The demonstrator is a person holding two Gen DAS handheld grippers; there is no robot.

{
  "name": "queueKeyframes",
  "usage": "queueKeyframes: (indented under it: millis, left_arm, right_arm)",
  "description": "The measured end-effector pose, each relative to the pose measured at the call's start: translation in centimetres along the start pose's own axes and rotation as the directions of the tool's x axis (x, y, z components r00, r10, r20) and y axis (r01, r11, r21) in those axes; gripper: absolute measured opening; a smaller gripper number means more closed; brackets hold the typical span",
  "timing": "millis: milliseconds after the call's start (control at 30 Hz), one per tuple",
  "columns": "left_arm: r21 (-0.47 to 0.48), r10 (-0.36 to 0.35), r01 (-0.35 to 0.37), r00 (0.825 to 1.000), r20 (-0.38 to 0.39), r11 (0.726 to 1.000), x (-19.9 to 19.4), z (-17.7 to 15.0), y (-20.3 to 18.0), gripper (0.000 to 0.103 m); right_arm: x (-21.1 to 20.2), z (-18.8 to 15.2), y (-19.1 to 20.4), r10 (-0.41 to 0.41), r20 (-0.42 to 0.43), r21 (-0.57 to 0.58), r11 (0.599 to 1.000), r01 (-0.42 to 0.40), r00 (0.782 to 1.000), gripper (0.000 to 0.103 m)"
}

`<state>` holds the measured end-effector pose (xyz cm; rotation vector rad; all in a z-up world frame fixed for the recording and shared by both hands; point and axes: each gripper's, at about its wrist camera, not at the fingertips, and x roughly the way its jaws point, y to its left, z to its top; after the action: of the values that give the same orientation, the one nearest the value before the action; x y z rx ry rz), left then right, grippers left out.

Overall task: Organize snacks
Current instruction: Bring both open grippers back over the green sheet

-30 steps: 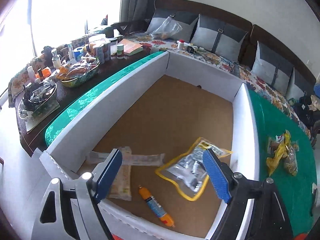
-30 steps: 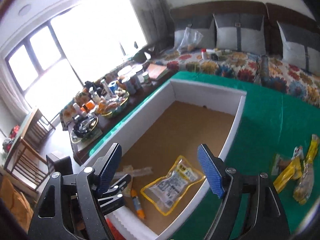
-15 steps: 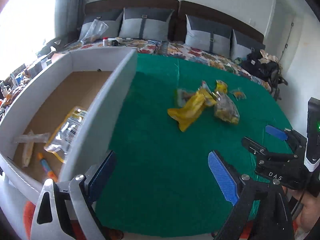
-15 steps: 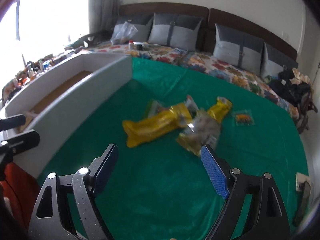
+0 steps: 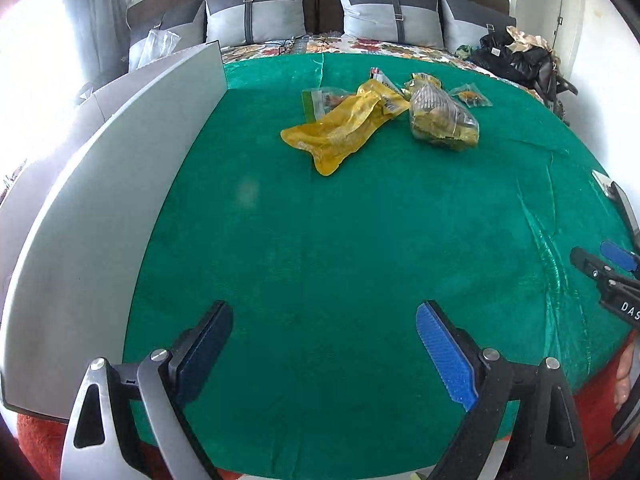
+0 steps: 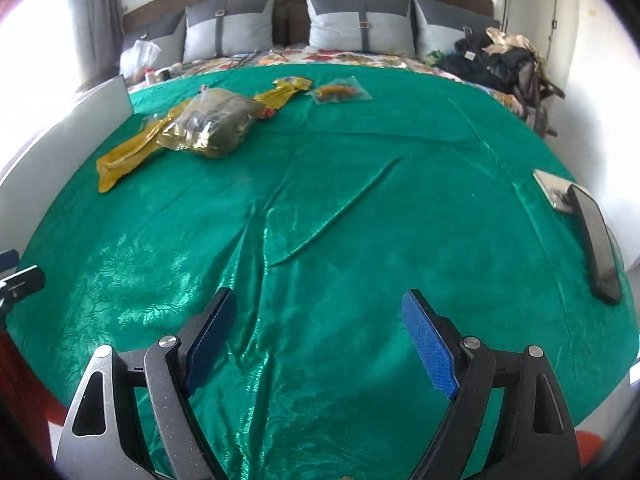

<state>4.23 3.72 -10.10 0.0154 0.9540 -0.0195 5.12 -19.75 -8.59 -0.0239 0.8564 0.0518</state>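
Observation:
Several snack packs lie in a loose pile on the green cloth [image 5: 340,240]. A long yellow pouch [image 5: 340,130] lies in front, with a clear bag of snacks [image 5: 440,118] to its right and a small clear packet [image 5: 470,96] behind. The pile also shows in the right wrist view: the clear bag [image 6: 212,124], the yellow pouch [image 6: 128,154] and the small packet [image 6: 340,92]. The white box [image 5: 100,200] stands at the left. My left gripper [image 5: 320,344] is open and empty, well short of the pile. My right gripper [image 6: 316,336] is open and empty over bare cloth.
Grey pillows [image 6: 360,24] and a dark headboard line the far side. A heap of dark bags [image 6: 500,64] sits at the far right. A phone [image 6: 596,240] and a flat card [image 6: 554,194] lie on the cloth's right edge.
Both grippers have swung right, away from the white box's inside, and now face the snack pile across the green cloth. Both stayed open and empty.

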Motion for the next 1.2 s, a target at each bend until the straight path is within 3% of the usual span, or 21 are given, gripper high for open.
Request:
queueKeyframes:
  millis: [433,667,1200]
  left_arm:
    - [-0.013,-0.008,0.008,1.000,-0.023,1.000,3.0,-0.5,0.7,0.093]
    - [-0.023,0.000,-0.001,0.999,-0.034,1.000,3.3,-0.5,1.0,0.102]
    - [-0.023,0.005,-0.006,1.000,-0.029,1.000,3.1,-0.8,1.0,0.103]
  right_arm:
    - [1.4,-1.0,0.4,-0.005,-0.043,-0.011,1.000,0.004,0.999,0.087]
    - [1.5,-1.2,0.6,-0.009,-0.019,-0.008,1.000,0.009,1.000,0.087]
    - [1.5,-1.5,0.5,-0.015,0.021,-0.003,1.000,0.015,1.000,0.092]
